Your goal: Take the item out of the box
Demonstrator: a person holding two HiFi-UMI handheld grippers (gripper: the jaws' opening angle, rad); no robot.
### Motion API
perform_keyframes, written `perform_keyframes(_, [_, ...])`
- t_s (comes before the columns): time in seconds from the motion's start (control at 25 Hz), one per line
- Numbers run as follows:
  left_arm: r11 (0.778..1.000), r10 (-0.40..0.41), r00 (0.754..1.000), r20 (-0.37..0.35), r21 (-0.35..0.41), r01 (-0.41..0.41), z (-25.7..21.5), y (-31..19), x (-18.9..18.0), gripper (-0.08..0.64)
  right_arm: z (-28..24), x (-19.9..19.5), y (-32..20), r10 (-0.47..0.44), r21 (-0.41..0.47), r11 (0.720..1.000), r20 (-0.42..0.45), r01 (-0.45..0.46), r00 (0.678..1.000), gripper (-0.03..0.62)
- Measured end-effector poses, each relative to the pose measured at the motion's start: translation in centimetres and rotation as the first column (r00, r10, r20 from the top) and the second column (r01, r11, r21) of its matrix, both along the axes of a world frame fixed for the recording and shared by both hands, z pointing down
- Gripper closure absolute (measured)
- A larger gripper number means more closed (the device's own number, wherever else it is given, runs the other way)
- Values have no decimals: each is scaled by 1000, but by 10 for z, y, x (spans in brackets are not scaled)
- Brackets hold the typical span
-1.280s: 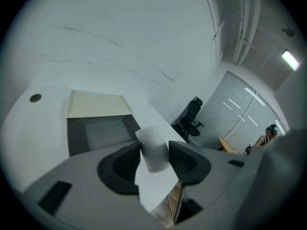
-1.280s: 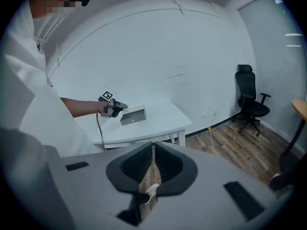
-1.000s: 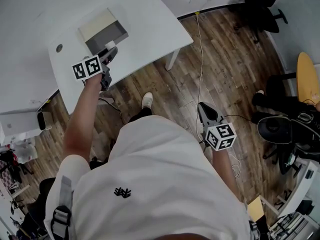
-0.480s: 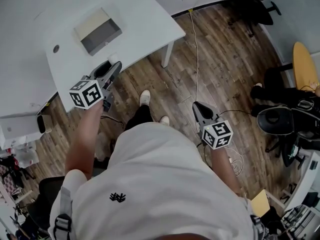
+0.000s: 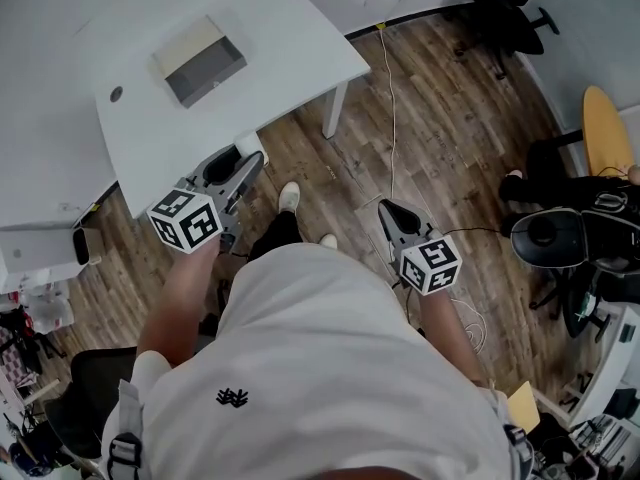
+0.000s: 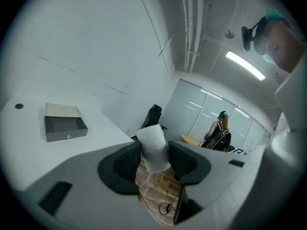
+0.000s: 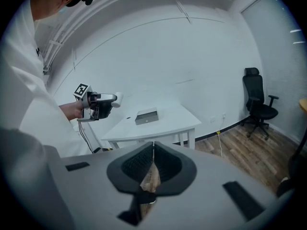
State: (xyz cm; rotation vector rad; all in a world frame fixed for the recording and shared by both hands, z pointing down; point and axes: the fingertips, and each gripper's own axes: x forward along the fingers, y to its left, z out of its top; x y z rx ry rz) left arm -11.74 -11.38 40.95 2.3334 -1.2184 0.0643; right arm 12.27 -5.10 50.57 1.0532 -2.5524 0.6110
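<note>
The grey box [image 5: 198,60] lies open on the white table [image 5: 290,28], and its inside looks bare in the left gripper view [image 6: 64,126]. My left gripper [image 5: 246,156] is off the table's near edge, above the wood floor, shut on a small white pouch [image 5: 250,145]. The pouch [image 6: 154,145] stands upright between the left gripper's pads [image 6: 154,151]. My right gripper [image 5: 384,209] hangs lower right over the floor, jaws shut [image 7: 152,150] with nothing in them. It looks at the left gripper [image 7: 113,98], the box [image 7: 146,116] and the table [image 7: 160,127].
A black office chair [image 7: 257,99] stands by the far wall. A pale cable [image 5: 392,98] runs across the floor beside the table leg [image 5: 334,108]. A seated person with black bags [image 5: 585,223] is at the right. A white cabinet [image 5: 35,248] stands at the left.
My left gripper has drawn back from the box, off the table's edge and toward my body, carrying the white pouch. The right gripper has stayed shut, shifting slightly.
</note>
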Motion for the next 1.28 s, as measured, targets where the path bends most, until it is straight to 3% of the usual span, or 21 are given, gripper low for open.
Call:
perform_keyframes(0.76, [998, 57, 998, 27, 4, -57, 3, 28, 36, 376, -10, 13, 12, 6, 39, 999, 7, -6, 1000, 584])
perform_keyframes(1.28, [999, 40, 999, 37, -8, -39, 11, 28, 28, 376, -10, 8, 12, -13, 54, 998, -19, 14, 1000, 586])
